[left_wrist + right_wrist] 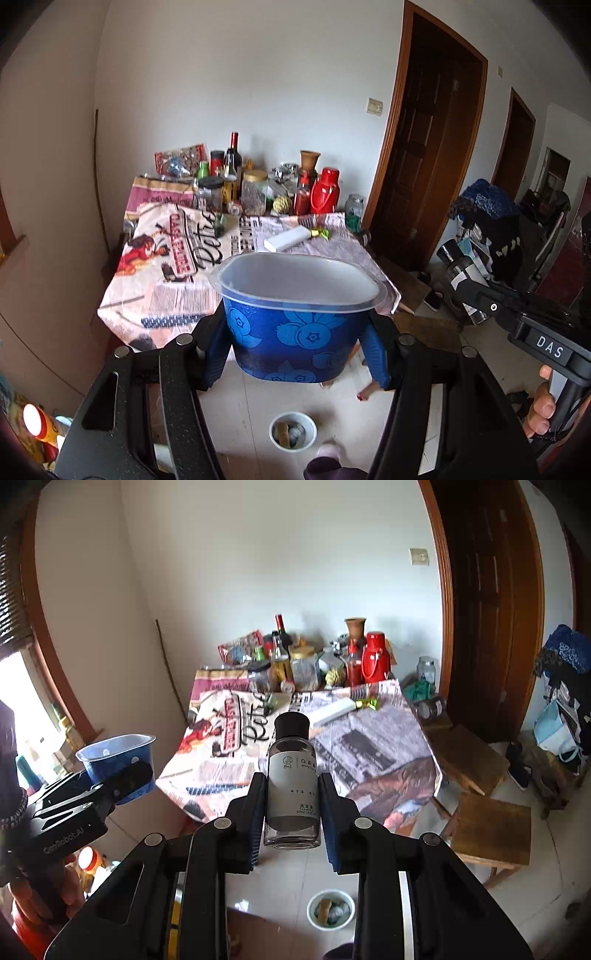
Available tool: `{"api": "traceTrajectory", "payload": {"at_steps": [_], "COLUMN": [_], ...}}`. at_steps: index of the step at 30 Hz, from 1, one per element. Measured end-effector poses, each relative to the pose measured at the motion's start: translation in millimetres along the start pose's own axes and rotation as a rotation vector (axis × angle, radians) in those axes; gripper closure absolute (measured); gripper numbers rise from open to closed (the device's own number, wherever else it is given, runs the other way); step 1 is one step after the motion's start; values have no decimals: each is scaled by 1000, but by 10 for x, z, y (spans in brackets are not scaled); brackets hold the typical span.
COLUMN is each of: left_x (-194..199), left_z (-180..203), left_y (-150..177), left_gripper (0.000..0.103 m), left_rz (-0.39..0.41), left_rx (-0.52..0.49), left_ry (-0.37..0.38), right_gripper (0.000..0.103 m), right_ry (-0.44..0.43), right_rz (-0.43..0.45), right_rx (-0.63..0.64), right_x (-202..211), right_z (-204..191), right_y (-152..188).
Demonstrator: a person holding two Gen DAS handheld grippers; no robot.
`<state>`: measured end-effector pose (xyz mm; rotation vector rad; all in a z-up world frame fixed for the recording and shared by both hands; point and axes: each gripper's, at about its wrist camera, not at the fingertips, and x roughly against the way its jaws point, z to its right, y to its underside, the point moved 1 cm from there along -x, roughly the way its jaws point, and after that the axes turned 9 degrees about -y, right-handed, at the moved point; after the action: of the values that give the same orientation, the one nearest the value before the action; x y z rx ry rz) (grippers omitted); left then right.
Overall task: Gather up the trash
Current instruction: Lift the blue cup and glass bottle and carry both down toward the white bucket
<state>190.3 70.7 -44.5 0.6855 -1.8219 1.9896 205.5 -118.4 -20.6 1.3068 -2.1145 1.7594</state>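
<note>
The left gripper (295, 354) is clamped on a blue flower-printed plastic cup (293, 332), upright and empty, while the right gripper (291, 812) is closed around a small clear bottle with a black cap (291, 771), both held in the air. Low on the tiled floor beneath them stands a white bin (330, 909) with scraps inside. Farther off, the table (388, 746) under its printed cloth carries a white box (332, 708) beside a green wrapper (366, 703), with a red thermos (375, 658) among the jars at its far edge.

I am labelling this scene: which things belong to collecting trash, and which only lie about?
Job: blue cup in left gripper; clear bottle in right gripper; white bin on floor.
Lying about: red thermos, wine bottle, jar, stools.
</note>
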Motion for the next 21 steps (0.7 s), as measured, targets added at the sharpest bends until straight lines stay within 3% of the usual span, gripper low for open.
{"api": "traceTrajectory", "payload": {"at_steps": [9,21], "left_x": [-327,-1408], "left_z": [137,331], "left_y": [266,1028], "left_gripper": [42,42], "left_rz": [-99,-320], "left_rx": [27,25], "left_ry": [-6,-69], "right_gripper": [78,78], "right_ry": [-7,-6], "right_rz": [-102,-292], "right_rx": [-27,-91], "right_x": [-313,-1105], "right_z": [275,886], "right_y": [221,885]}}
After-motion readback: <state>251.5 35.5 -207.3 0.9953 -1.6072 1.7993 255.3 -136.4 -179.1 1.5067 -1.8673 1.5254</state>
